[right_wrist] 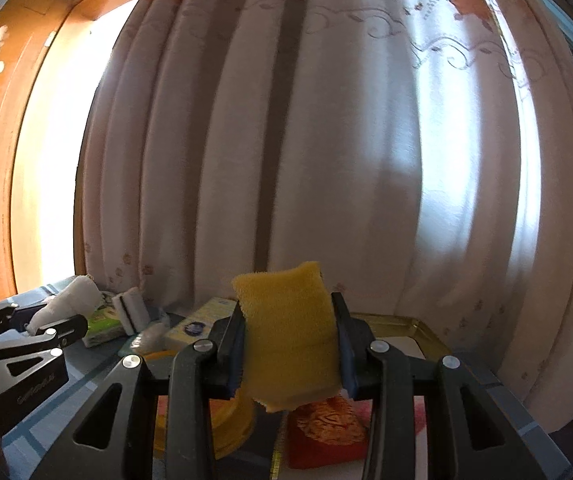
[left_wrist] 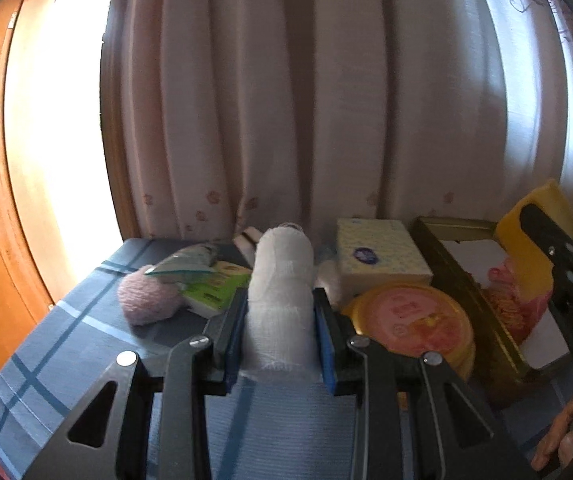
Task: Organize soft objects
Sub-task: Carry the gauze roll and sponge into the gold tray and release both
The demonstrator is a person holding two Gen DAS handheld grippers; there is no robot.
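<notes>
Soft objects are mid-sort, as I read it: two are lifted, none visibly placed yet. Left hand-held gripper is clamped on a white gauze roll, jaws nearly closed, roll upright between the pads. Right hand-held gripper pinches a yellow sponge, raised over the gold tin tray.

Ahead-left of the left hand-held gripper on the plaid counter: pink knit ball, green tissue pack. Ahead-right: yellow-white tissue pack, round yellow lid. These likely remain.

Obstruction: the round lid and a red packet sit below the right hand-held gripper, crowding any drop spot. Curtain hangs close behind.
</notes>
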